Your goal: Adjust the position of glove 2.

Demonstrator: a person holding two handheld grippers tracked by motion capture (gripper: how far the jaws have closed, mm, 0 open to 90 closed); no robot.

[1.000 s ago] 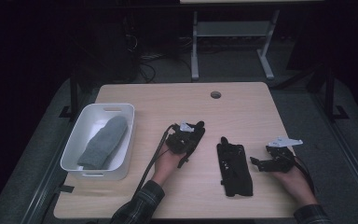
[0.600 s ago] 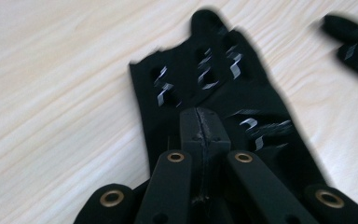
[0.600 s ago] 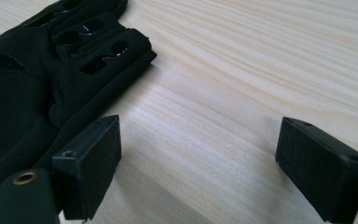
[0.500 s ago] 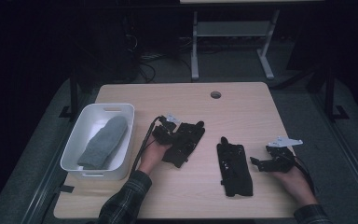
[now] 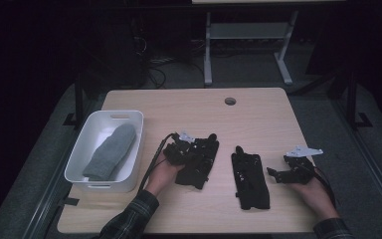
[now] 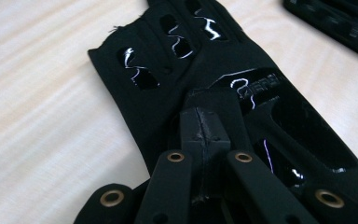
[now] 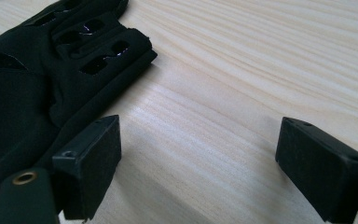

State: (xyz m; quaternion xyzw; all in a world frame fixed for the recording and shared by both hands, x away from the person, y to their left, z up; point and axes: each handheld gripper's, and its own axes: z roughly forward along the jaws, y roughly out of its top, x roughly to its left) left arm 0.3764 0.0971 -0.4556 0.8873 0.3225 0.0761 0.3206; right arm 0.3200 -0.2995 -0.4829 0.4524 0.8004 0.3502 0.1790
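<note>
The left black glove [image 5: 197, 160] lies flat on the wooden table [image 5: 258, 114], cuff toward the person, fingers pointing away, and it now sits closer to the white bin [image 5: 129, 144] than a sec ago: in the earlier high views it lay nearer the table's middle, just beside the second black glove [image 5: 250, 179]; now there's a clear strip of bare wood btw the two. The left gripper [image 5: 179, 149] has gone w/ it, sliding leftward across the table, forearm and plaid sleeve [image 5: 129, 221] swinging in from the bottom edge. In the left gripper view its jaws are pressed together, pinching the glove's fabric [image 6: 205, 93] near the back-of-hand patch, so the glove is being dragged, not lifted; it looks flat on the wood, no slack hanging.

Reading: the pair is prob being put away one at a time, and this glove is en route to the bin, which already holds a grey mitt [image 5: 110, 152]. Next it likely needs raising over the bin's near wall, since a flat drag would just butt the rim.

The second glove hasn't shifted. The right gripper [image 5: 283, 174] hasn't moved either: it rests at that glove's right edge, jaws spread wide w/ bare wood btw the pads [image 7: 88, 163], the glove just beside its left pad, gripping nothing
</note>
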